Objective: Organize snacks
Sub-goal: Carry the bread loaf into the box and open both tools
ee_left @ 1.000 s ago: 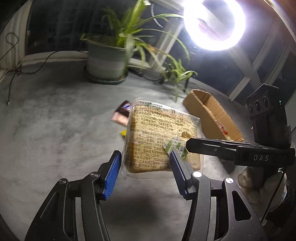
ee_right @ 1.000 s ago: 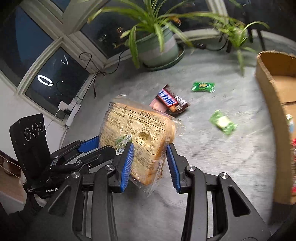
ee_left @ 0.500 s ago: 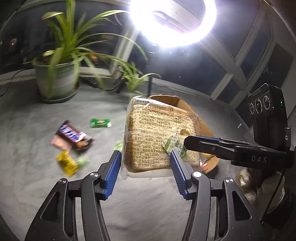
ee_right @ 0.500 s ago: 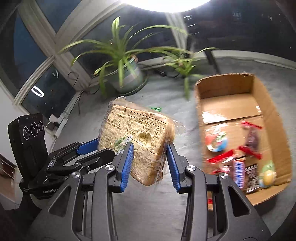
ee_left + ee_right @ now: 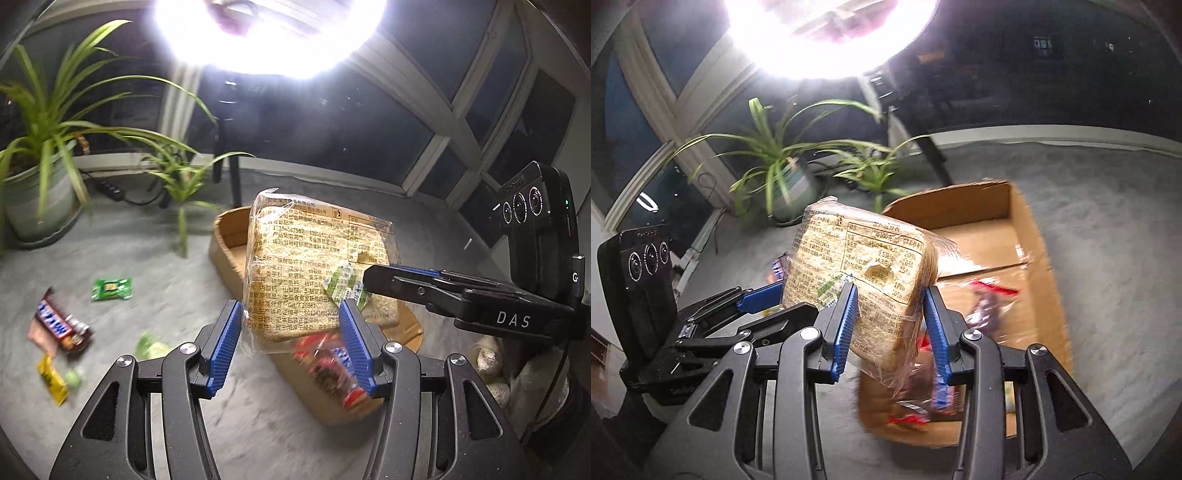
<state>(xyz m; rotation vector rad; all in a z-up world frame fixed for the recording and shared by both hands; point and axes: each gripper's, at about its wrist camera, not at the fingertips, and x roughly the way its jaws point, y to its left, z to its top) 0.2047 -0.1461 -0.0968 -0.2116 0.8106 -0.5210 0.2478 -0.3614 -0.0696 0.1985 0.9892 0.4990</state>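
Both grippers pinched a bagged bread loaf (image 5: 317, 269) aloft over the cardboard box (image 5: 1027, 225): the left gripper (image 5: 291, 343) clamped its lower edge, the right gripper (image 5: 890, 325) from three o'clock; loose snacks (image 5: 110, 289) lay at nine o'clock.

Grey carpeted floor (image 5: 155, 258) carries everything. Open cardboard box (image 5: 1045, 236) sits on it, wrapped snacks (image 5: 990, 295) inside. Left of box, loose on carpet: green packet (image 5: 112, 289), chocolate bar (image 5: 59, 328), yellow wrapper (image 5: 51, 380), blurred green items (image 5: 151, 347). Potted plant (image 5: 33, 195) stands far left by window; smaller plant (image 5: 181, 184) near box end.
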